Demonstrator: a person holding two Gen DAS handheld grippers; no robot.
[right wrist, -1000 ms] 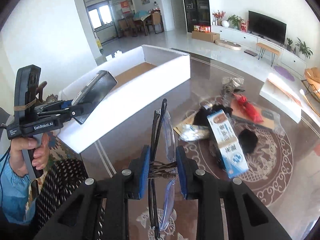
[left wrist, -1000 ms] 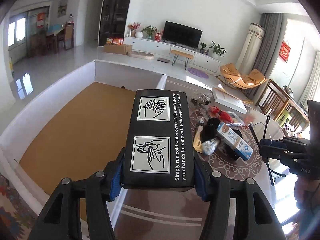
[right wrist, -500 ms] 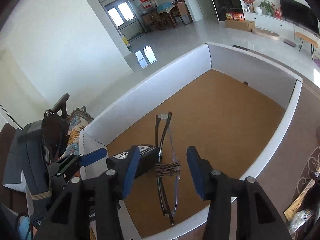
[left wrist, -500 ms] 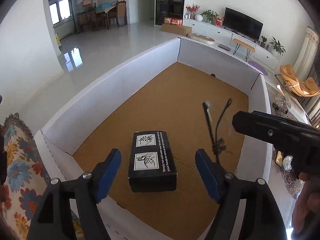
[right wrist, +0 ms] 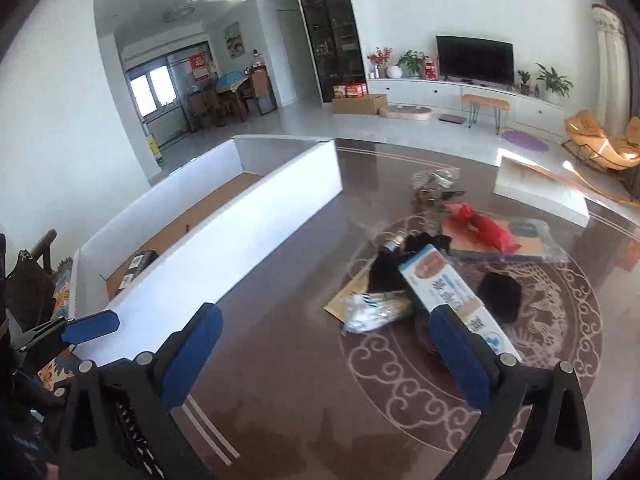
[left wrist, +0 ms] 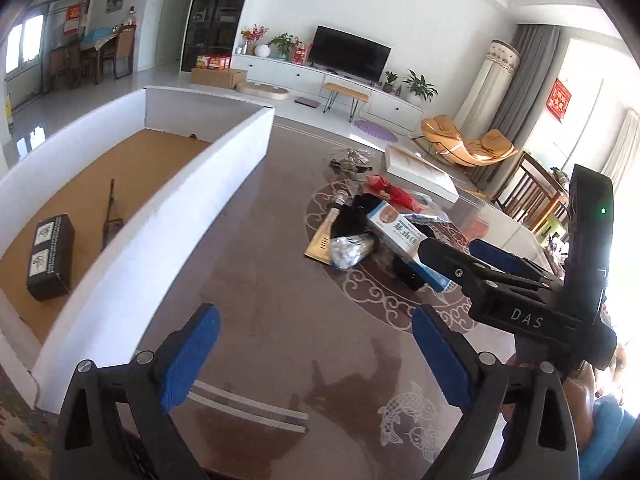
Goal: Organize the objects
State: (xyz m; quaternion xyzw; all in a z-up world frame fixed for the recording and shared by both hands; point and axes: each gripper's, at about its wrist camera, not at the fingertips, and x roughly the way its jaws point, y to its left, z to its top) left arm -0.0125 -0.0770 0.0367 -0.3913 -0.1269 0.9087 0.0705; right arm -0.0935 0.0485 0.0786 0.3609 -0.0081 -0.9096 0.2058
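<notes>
A black box with white pictograms (left wrist: 50,258) lies on the brown floor of the white-walled bin (left wrist: 160,216). A pair of glasses (left wrist: 110,216) lies just beyond it. My left gripper (left wrist: 316,356) hovers over the dark glass table, jaws opening with nothing between them. My right gripper (right wrist: 326,354) is also over the table, jaws opening and empty, in front of a pile of loose items. A blue-and-white carton (right wrist: 448,292) lies in the pile behind its right finger. From the right wrist view the black box (right wrist: 136,266) shows inside the bin (right wrist: 240,248).
The pile also holds a red packet (right wrist: 484,230), a foil pack (right wrist: 372,312), a black pouch (right wrist: 500,290) and a crumpled wrapper (right wrist: 436,182). A flat white box (right wrist: 540,192) sits at the table's far right. The right gripper (left wrist: 466,254) reaches in over the pile.
Both grippers let go inside the bin: the black box and the glasses now lie there. Both have swung back over the table toward the pile with jaws wider.
</notes>
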